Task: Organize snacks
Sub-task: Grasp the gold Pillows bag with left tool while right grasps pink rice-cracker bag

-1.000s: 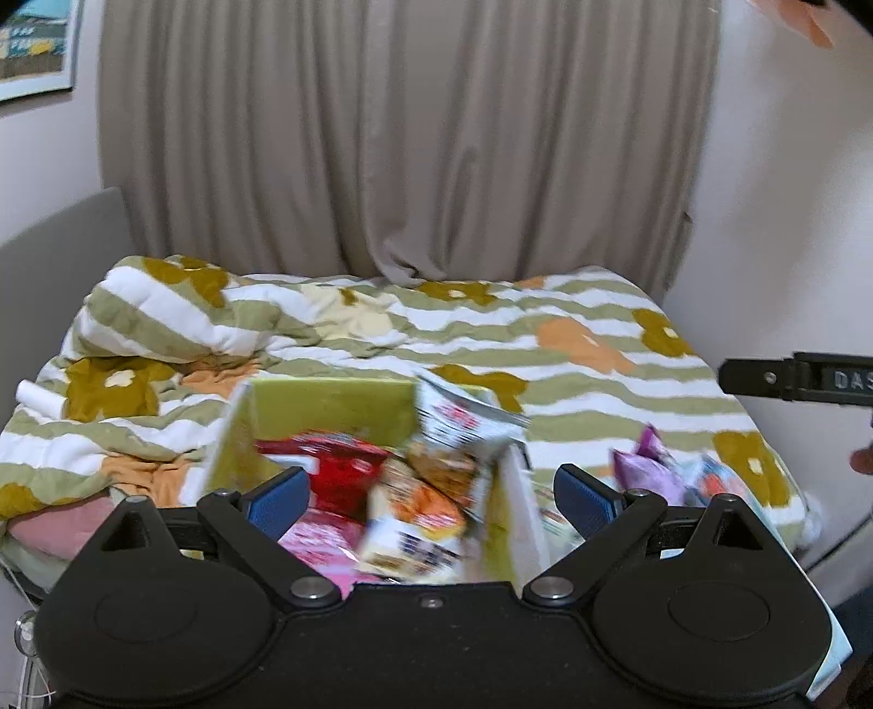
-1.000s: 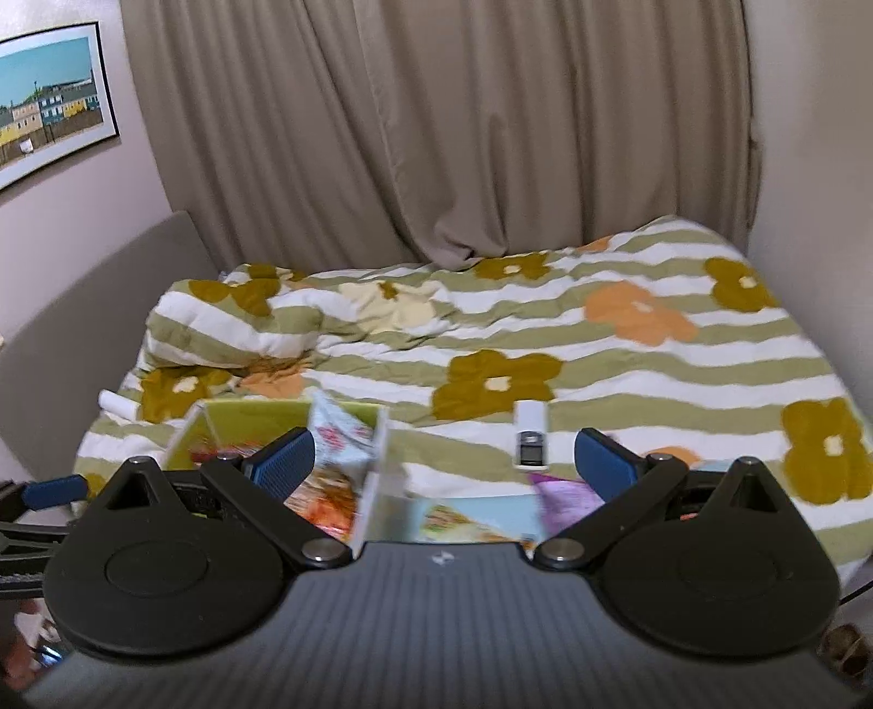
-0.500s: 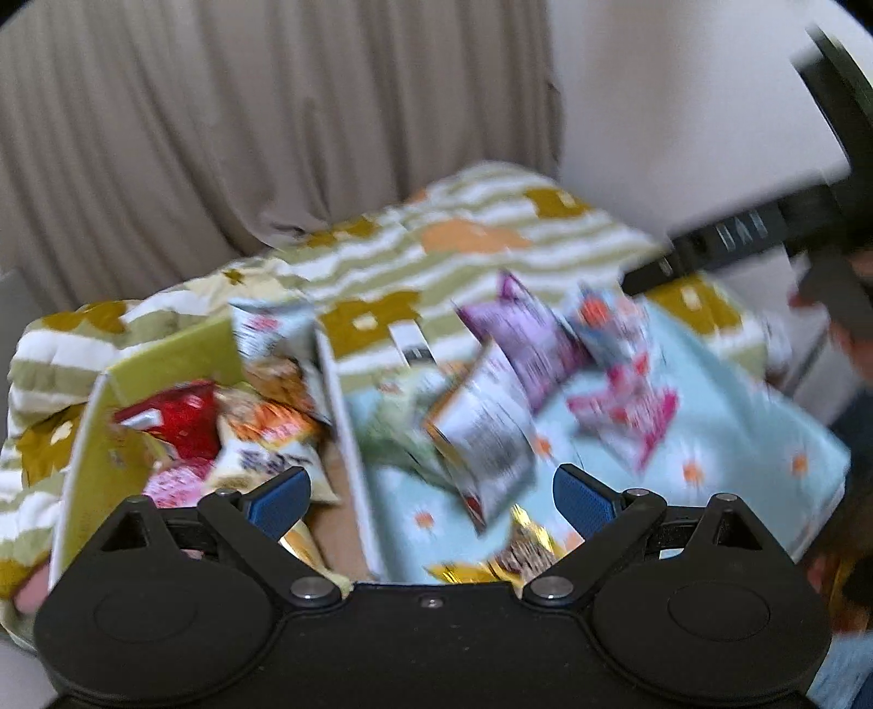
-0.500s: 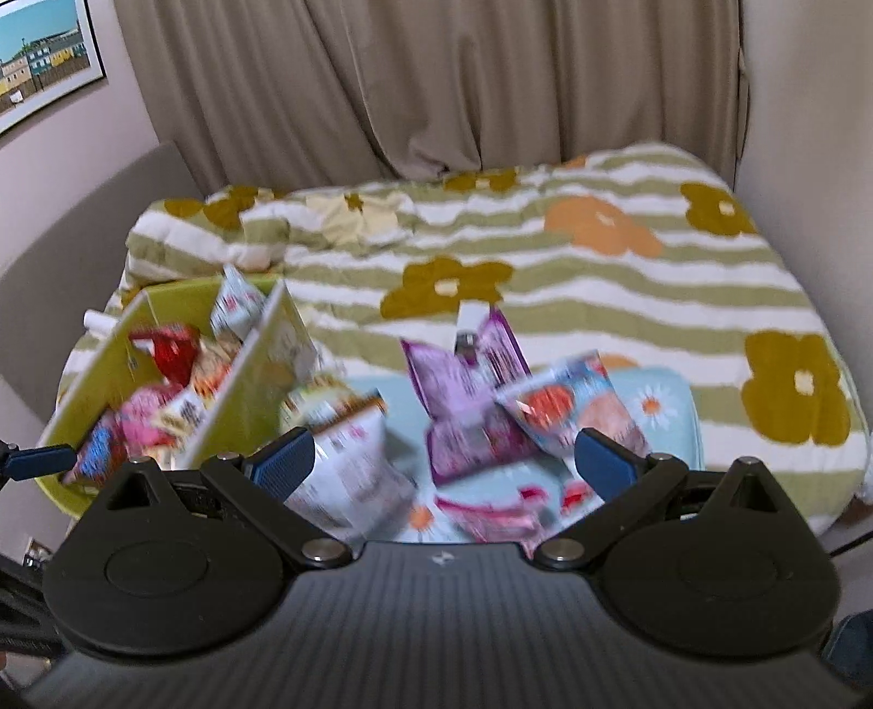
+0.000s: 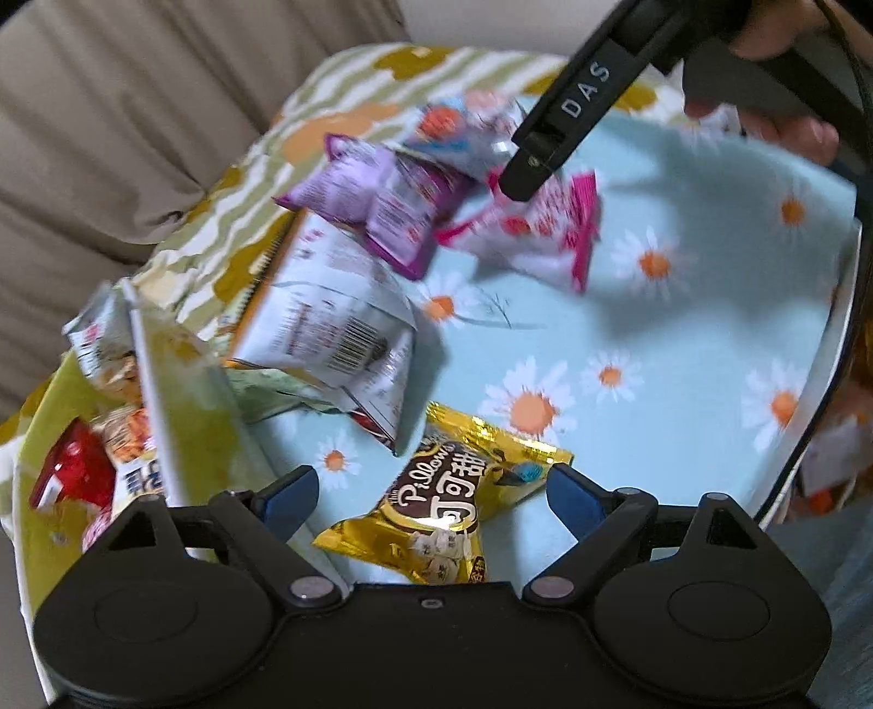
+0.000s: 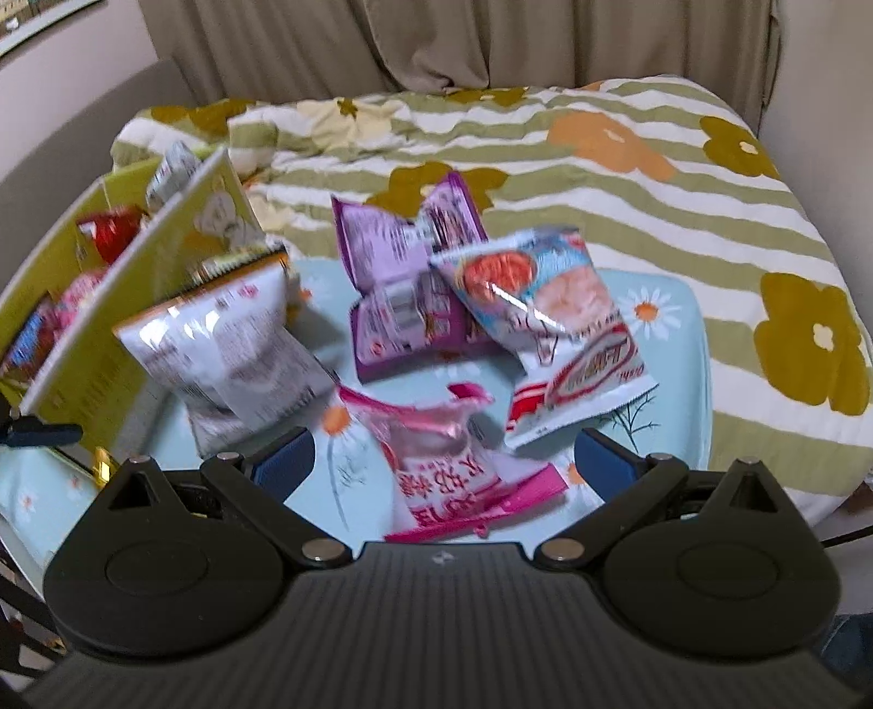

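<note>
Loose snack packs lie on a light-blue daisy-print tray. My left gripper is open, just above a gold pack that lies between its fingers. My right gripper is open over a pink pack, which also shows in the left wrist view. Beyond lie a purple pack, a white and red pack and a silver-white pack. A yellow-green box at the left holds several snacks.
The tray and box rest on a bed with a green-striped flowered quilt. Beige curtains hang behind it. The right gripper's arm and the hand holding it cross the top of the left wrist view.
Both grippers have swung down from looking across the bed to close over the tray. The left one moved right from the box to the gold pack. Both stayed open.
</note>
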### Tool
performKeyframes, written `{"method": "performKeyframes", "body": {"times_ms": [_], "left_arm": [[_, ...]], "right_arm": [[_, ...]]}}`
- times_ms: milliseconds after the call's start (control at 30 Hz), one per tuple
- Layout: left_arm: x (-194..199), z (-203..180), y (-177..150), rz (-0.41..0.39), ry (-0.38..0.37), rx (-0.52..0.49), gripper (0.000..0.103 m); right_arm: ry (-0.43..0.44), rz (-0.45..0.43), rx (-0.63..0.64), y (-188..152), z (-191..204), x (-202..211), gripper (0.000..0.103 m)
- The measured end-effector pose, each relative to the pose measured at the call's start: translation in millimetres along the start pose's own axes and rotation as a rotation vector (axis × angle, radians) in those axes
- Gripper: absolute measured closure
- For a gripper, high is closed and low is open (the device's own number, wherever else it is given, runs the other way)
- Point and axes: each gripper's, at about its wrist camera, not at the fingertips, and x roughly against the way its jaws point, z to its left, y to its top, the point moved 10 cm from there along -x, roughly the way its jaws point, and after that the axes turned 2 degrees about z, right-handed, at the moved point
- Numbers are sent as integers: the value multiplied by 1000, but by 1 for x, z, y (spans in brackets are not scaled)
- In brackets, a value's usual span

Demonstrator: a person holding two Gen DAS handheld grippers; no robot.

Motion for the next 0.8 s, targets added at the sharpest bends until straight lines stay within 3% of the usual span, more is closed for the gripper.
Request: {"method": "performKeyframes", "body": {"times_ms": [67,233,333,433,600,733,800], "left_arm": [[-12,-1,-2,26,-14,-18,23],[-34,1,-9,62,-53,-13,26],[-43,-1,-14,88,-81,14,33],[-52,-3,-21,125,-109,55,45],[-56,2,-25,131,-157,183,54],[-55,3,-24,118,-154,234,56],[-51,2,-24,106,-153,251,57]], "right_arm": [[8,5,6,-4,-1,-8,0],[26,3,22,-12,0,-24,0],[36,1,29,-14,2,-32,0],[37,7,39,-15,3,-39,0],[16,3,69,-15,4,-50,0],[19,17,80,-15,5,-60,0],[30,35,72,-16,6,-65,8]]}}
